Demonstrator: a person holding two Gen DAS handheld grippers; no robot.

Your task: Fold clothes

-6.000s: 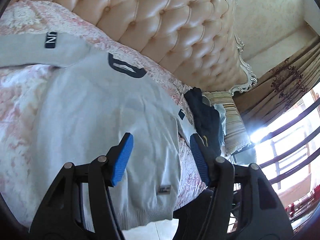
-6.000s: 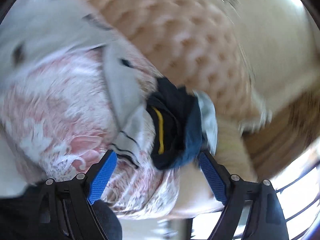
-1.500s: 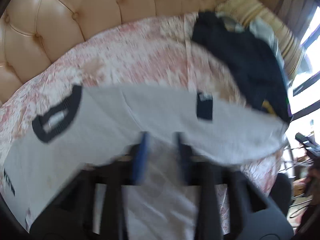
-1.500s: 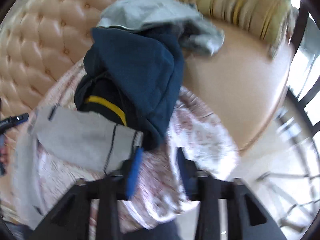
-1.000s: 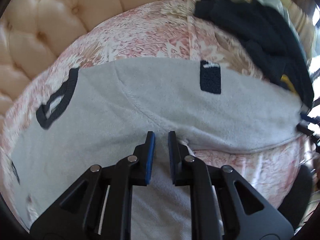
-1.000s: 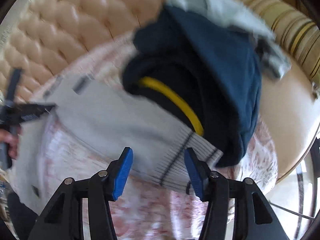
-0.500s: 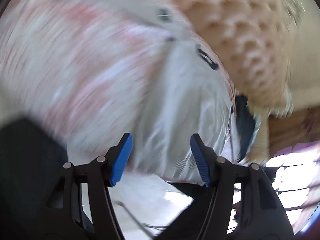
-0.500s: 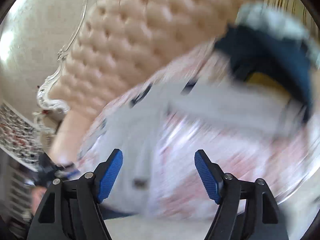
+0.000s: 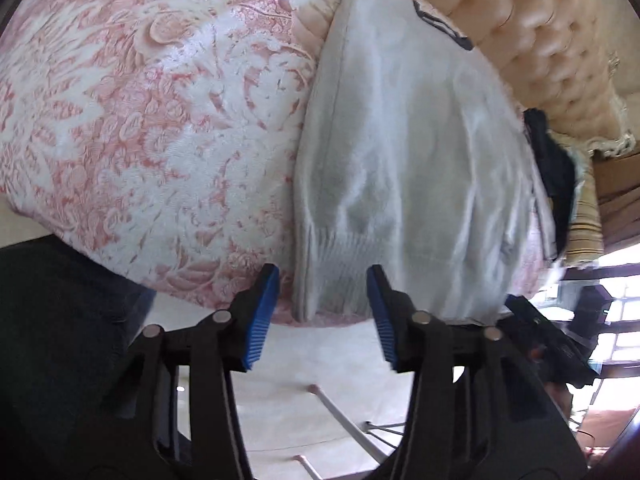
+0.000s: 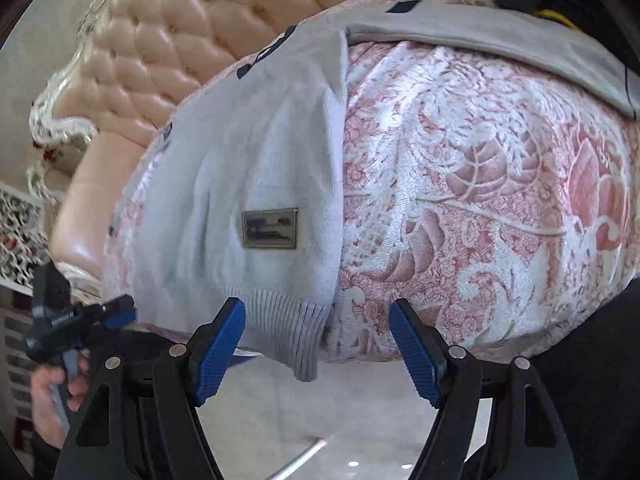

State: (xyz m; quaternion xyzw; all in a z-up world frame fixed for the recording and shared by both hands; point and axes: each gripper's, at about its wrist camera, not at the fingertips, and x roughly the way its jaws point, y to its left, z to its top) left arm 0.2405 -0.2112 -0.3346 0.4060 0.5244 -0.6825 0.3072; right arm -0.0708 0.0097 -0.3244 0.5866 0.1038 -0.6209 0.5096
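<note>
A soft grey knit sweater [image 9: 404, 152] with ribbed hem lies on the floral damask bed [image 9: 152, 120]; the left hand-held gripper [image 9: 322, 316] is closing, still unclenched, and the right hand-held gripper [image 10: 318, 348] gapes released.

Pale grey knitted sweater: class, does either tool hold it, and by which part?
Neither. The pale grey knitted sweater's ribbed hem sits between both tools' open jaws, ungripped; the left tool is closing.

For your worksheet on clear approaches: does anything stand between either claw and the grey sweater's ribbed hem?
Nothing visible does. The sweater's hem lies just ahead of the closing left claw, and its other corner ahead of the open right claw.
</note>
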